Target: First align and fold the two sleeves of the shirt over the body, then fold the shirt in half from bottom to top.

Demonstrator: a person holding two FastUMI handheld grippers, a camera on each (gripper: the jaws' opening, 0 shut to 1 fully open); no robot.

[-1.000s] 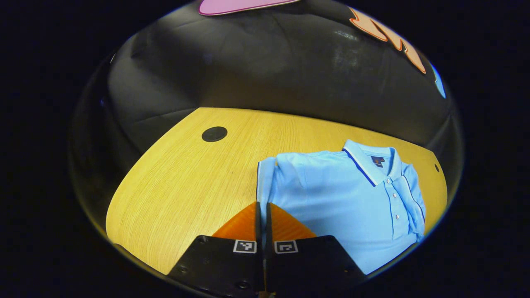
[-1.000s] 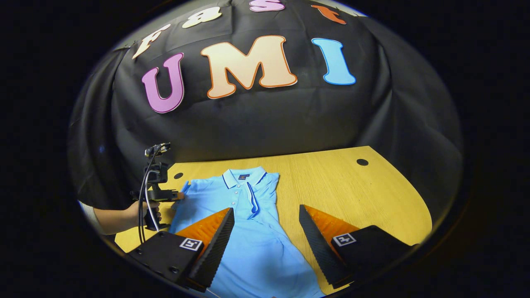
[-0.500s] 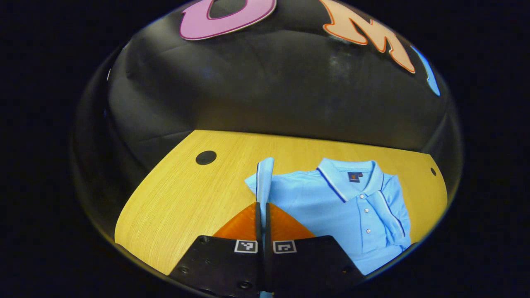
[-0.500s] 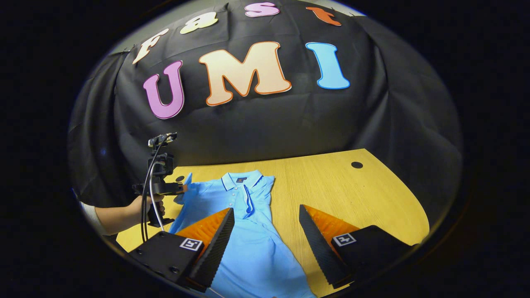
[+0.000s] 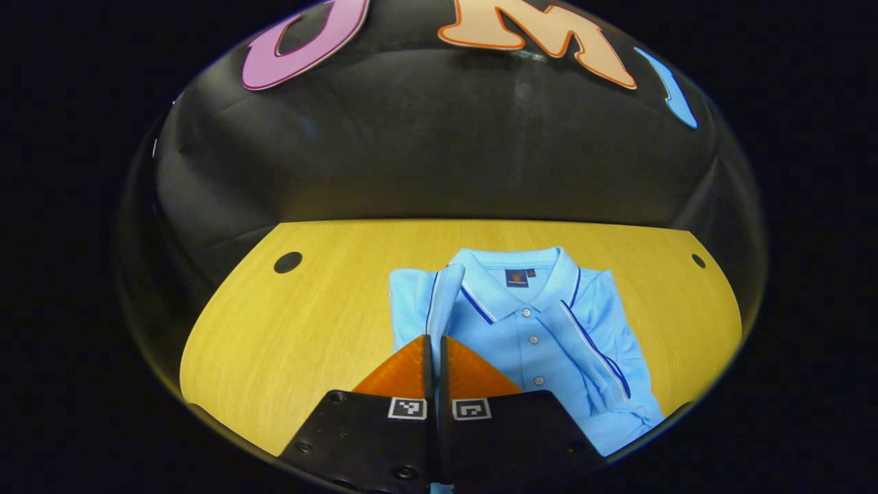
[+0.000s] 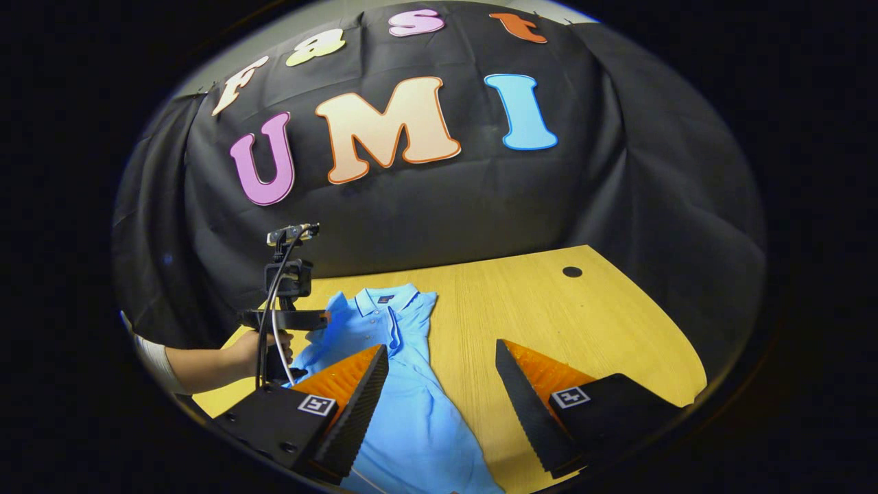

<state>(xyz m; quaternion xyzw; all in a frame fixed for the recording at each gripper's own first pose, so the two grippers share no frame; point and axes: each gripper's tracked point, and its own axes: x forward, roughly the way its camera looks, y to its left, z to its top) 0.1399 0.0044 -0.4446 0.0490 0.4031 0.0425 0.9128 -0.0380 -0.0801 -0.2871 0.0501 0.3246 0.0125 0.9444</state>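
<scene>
The shirt (image 5: 542,329) lies collar toward the desk's (image 5: 309,322) far edge. The left gripper (image 5: 433,343) is clamped on its lifted sleeve (image 5: 442,298); the right gripper (image 6: 439,384) hovers with jaws apart.

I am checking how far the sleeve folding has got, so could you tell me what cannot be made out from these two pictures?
- Shirt hem: left gripper view, cut off by the image edge and covered by the left tool.
- Hem again: right gripper view, behind the open right tool and the bottom edge.
- Pinched sleeve: its end disappears between the closed fingers.
- Collar label: too small.
</scene>
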